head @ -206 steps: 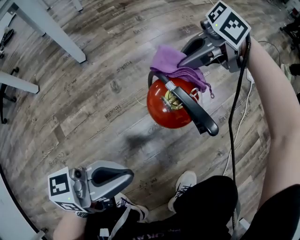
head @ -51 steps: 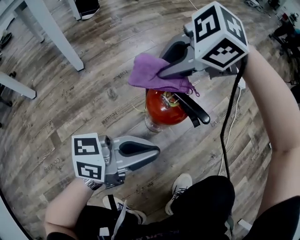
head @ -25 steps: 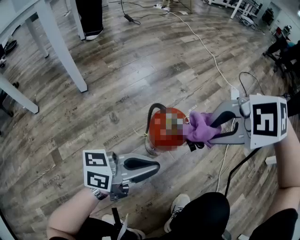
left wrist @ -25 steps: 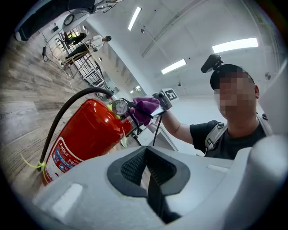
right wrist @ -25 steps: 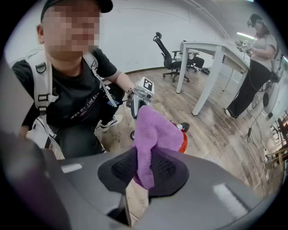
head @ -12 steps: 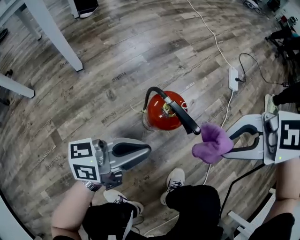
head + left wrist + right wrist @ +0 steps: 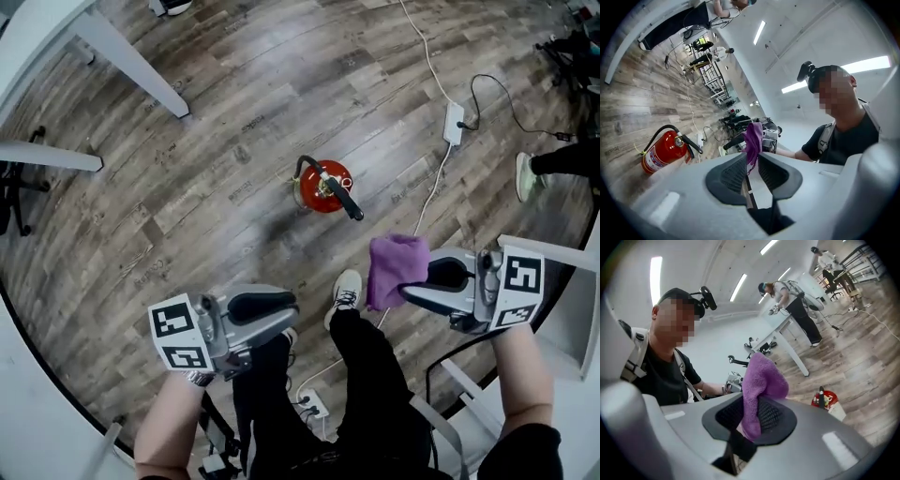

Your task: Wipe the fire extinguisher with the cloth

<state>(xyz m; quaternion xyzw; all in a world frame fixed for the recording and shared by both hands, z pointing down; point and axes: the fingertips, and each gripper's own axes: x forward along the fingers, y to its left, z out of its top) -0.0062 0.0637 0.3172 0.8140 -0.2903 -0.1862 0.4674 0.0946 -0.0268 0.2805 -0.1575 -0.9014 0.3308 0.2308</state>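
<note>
The red fire extinguisher (image 7: 323, 183) stands upright on the wood floor, small and far below both grippers; it also shows in the left gripper view (image 7: 663, 150) and the right gripper view (image 7: 824, 399). My right gripper (image 7: 408, 289) is shut on the purple cloth (image 7: 394, 267), which bunches up above its jaws (image 7: 759, 380). It is held high, well clear of the extinguisher. My left gripper (image 7: 291, 312) points level toward the right one. Its jaws are opening, with a narrow gap and nothing between them (image 7: 751, 159). The cloth (image 7: 753, 138) shows beyond that gap.
White table legs (image 7: 131, 66) stand at the upper left. A power strip (image 7: 454, 124) with its white cable lies to the right of the extinguisher. My own shoe (image 7: 345, 291) and legs are below the grippers. Another person (image 7: 792, 301) stands by a far table.
The right gripper took the cloth off the extinguisher, moving right and then up toward me. Both grippers rose, and the extinguisher now looks smaller and farther below.
</note>
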